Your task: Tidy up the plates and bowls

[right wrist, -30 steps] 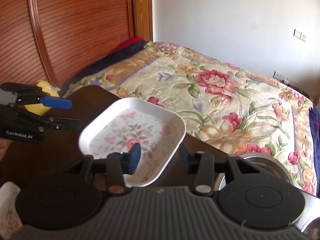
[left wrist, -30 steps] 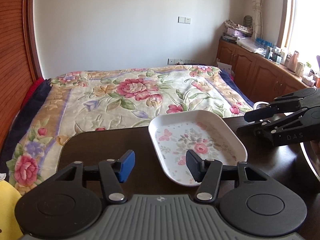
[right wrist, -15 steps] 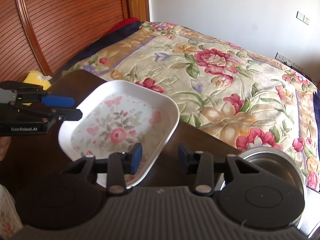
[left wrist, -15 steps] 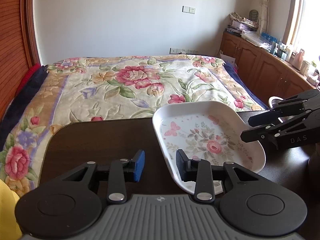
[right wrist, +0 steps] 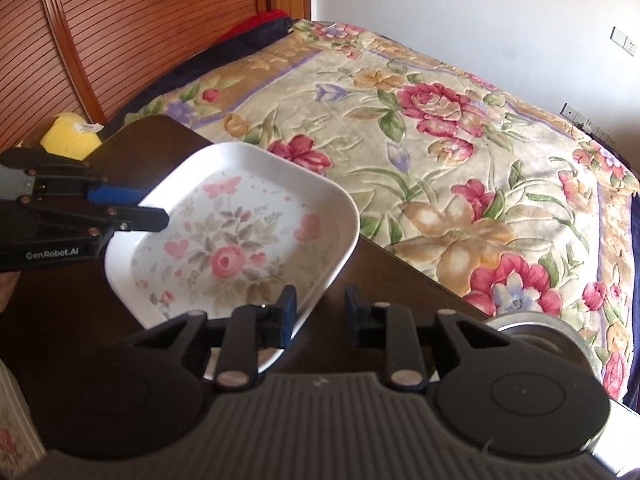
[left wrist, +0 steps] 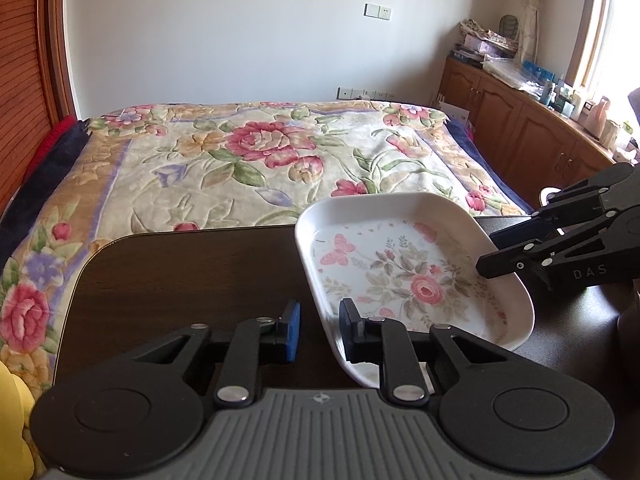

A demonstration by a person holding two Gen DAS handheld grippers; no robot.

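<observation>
A dark wooden bench (left wrist: 192, 272) is standing against a flower-quilted bed (left wrist: 248, 160), carrying a white floral plate (left wrist: 404, 276) and a metal bowl (right wrist: 540, 330) beside it.

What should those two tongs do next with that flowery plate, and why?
Probably close both. The left tongs and right tongs each straddle an opposite rim of the floral plate with jaws open, so neither seems to grip it yet. Closing would secure it for lifting.

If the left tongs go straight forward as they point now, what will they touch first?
Probably the rim of the flowered tray, which lies between the open left tongs. Depth is unclear.
</observation>
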